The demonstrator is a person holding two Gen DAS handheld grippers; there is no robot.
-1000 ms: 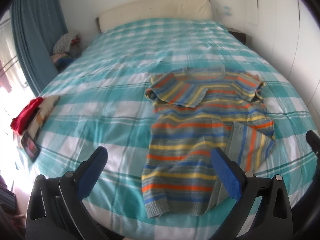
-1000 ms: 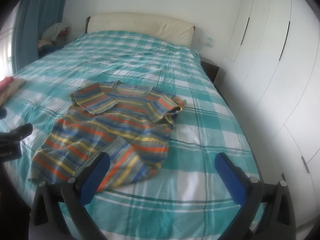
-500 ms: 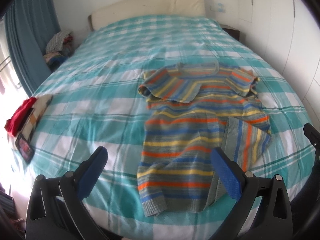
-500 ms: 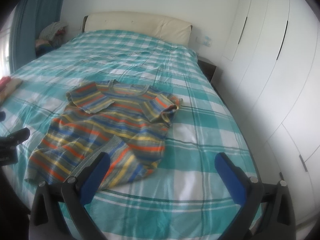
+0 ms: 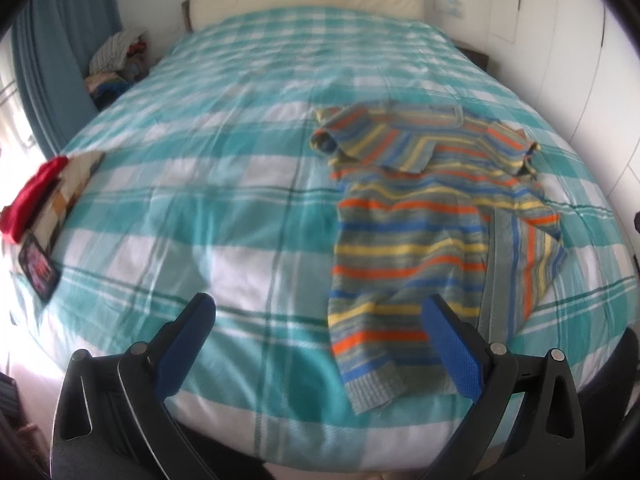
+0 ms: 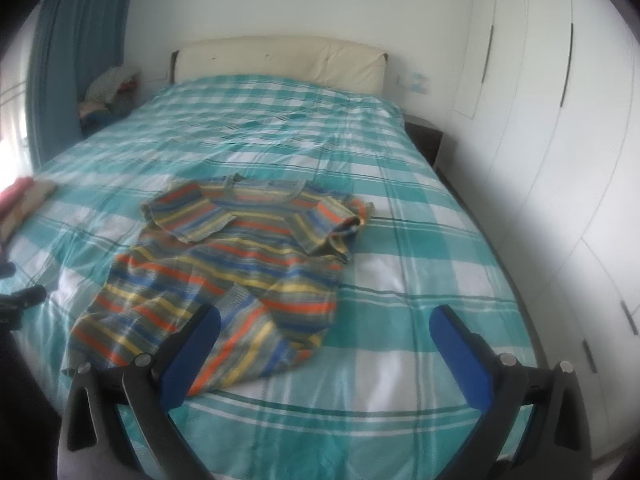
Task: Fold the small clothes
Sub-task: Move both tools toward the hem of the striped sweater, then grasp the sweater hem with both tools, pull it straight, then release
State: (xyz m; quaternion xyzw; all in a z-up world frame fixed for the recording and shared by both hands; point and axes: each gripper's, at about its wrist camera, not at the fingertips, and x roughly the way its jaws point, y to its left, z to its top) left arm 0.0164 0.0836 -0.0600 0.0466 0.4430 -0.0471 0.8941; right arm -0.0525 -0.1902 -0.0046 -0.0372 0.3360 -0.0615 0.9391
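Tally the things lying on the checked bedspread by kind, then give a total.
Striped knitted sweater: 1
Red cloth, at the bed's left edge: 1
Flat patterned items under and beside it, too blurred to identify: 2
Total: 4

Bed [image 5: 248,184] fills both views; cover is a teal-and-white check with thin dark green lines, lightly creased. Cream padded headboard [image 6: 280,60] at 12 o'clock in each view.

On the cover, left wrist view:
- Striped sweater [image 5: 420,220] at 3 o'clock of centre, grey with orange, yellow and blue bands. Neck toward 12, hem toward 6. Both sleeves folded in over the chest; lower right corner turned up over the body.
- Red cloth [image 5: 34,192] at 9 o'clock near the bed edge, resting on a flat patterned fabric piece [image 5: 68,196].
- Small dark patterned item [image 5: 38,266] just below these, toward 8 o'clock.
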